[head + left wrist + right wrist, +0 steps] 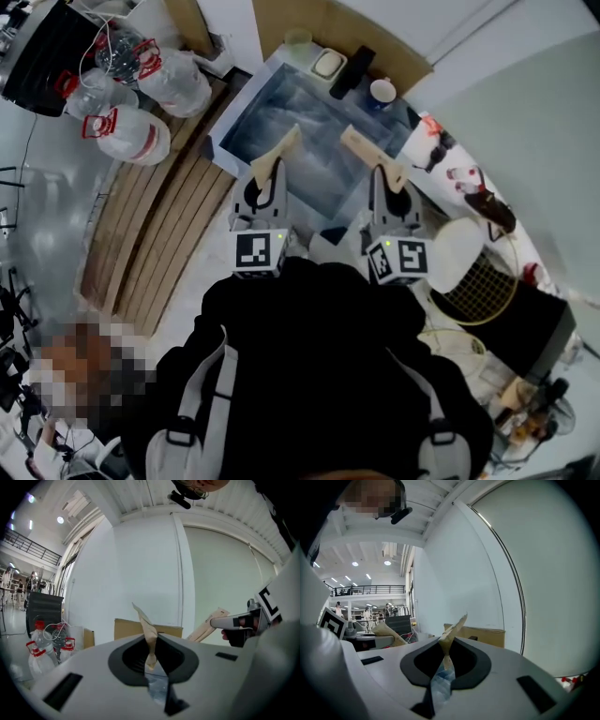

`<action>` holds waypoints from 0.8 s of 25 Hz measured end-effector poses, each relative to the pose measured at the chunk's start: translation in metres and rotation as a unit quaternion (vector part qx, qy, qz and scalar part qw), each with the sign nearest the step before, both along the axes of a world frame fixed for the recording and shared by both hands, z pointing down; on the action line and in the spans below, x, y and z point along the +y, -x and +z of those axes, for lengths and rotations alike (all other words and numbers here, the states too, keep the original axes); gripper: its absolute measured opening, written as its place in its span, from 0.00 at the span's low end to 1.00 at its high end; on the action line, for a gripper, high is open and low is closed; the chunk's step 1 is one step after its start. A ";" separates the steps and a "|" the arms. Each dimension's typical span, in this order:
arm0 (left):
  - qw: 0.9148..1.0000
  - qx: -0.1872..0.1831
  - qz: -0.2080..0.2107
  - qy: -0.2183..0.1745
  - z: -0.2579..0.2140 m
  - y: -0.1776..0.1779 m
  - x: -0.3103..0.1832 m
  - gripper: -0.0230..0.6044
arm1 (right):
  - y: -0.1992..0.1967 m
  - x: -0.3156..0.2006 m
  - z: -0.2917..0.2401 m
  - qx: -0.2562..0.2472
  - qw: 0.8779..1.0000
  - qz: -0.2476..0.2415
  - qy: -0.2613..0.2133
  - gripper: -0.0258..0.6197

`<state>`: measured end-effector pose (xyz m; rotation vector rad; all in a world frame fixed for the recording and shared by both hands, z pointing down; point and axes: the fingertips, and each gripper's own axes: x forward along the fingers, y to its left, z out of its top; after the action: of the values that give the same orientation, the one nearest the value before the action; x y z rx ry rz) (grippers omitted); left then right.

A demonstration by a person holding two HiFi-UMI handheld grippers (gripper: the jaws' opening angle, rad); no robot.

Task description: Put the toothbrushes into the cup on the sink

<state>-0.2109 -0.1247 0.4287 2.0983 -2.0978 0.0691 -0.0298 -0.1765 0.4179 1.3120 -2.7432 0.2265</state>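
The left claw [266, 176] was shut tight on one paper-wrapped toothbrush [278, 150]. The right claw [390, 180] was shut tight on another paper-wrapped toothbrush [369, 152]. Both stuck out over the sink [246, 105]. The cup [382, 91] sat on its far edge, well apart.

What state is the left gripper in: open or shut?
Shut: the left gripper clamps a paper-wrapped toothbrush, which stands up between its jaws.
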 end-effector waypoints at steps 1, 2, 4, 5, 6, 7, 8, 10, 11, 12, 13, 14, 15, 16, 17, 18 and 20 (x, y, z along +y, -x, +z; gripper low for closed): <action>1.000 -0.002 -0.004 0.000 0.001 0.001 -0.003 0.09 | 0.000 -0.001 0.002 -0.001 1.000 -0.005 0.001 0.09; 1.000 -0.005 -0.005 0.003 0.002 0.001 -0.005 0.09 | 0.000 -0.002 0.004 -0.003 1.000 -0.008 0.002 0.09; 1.000 -0.012 -0.002 0.015 0.005 0.000 -0.013 0.09 | -0.003 -0.008 0.006 -0.006 1.000 -0.013 0.004 0.09; 1.000 -0.016 0.000 0.022 0.006 0.000 -0.017 0.09 | -0.004 -0.012 0.005 -0.008 1.000 -0.014 0.005 0.09; 0.999 -0.019 0.000 0.026 0.007 -0.001 -0.021 0.09 | -0.005 -0.015 0.005 -0.010 1.000 -0.014 0.006 0.09; 0.999 -0.025 0.001 0.027 0.007 -0.001 -0.026 0.09 | -0.007 -0.018 0.005 -0.012 1.000 -0.015 0.006 0.09; 0.999 -0.031 0.002 0.027 0.006 -0.002 -0.032 0.09 | -0.008 -0.020 0.006 -0.013 1.000 -0.015 0.006 0.09; 0.999 -0.038 0.005 0.024 0.002 -0.002 -0.045 0.09 | -0.011 -0.024 0.007 -0.014 1.000 -0.015 0.007 0.09; 0.999 -0.037 0.005 0.023 -0.001 -0.001 -0.053 0.09 | -0.013 -0.026 0.008 -0.014 1.000 -0.015 0.008 0.09; 0.999 -0.035 0.002 0.022 -0.003 0.000 -0.061 0.09 | -0.014 -0.029 0.010 -0.015 1.000 -0.014 0.009 0.09; 0.999 -0.034 0.000 0.020 -0.005 0.002 -0.071 0.09 | -0.016 -0.031 0.012 -0.016 1.000 -0.013 0.011 0.09; 0.999 -0.034 -0.001 0.019 -0.008 0.003 -0.081 0.09 | -0.018 -0.034 0.015 -0.016 1.000 -0.012 0.014 0.09; 0.999 -0.036 0.000 0.018 -0.010 0.005 -0.091 0.09 | -0.020 -0.036 0.017 -0.017 1.000 -0.011 0.019 0.09; 0.999 -0.040 0.002 0.018 -0.012 0.008 -0.100 0.09 | -0.021 -0.038 0.019 -0.019 0.999 -0.011 0.024 0.09; 0.999 -0.046 0.003 0.021 -0.011 0.012 -0.109 0.09 | -0.022 -0.040 0.021 -0.023 0.999 -0.012 0.028 0.09; 0.998 -0.056 0.003 0.025 -0.009 0.017 -0.119 0.09 | -0.022 -0.042 0.022 -0.026 0.999 -0.013 0.031 0.09; 0.997 -0.078 0.000 0.029 -0.007 0.028 -0.139 0.09 | -0.021 -0.046 0.023 -0.027 0.999 -0.014 0.032 0.09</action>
<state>-0.2393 -0.2634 0.4219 2.1211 -2.1531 0.2991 -0.0092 -0.2226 0.4412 1.2698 -2.7716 0.3505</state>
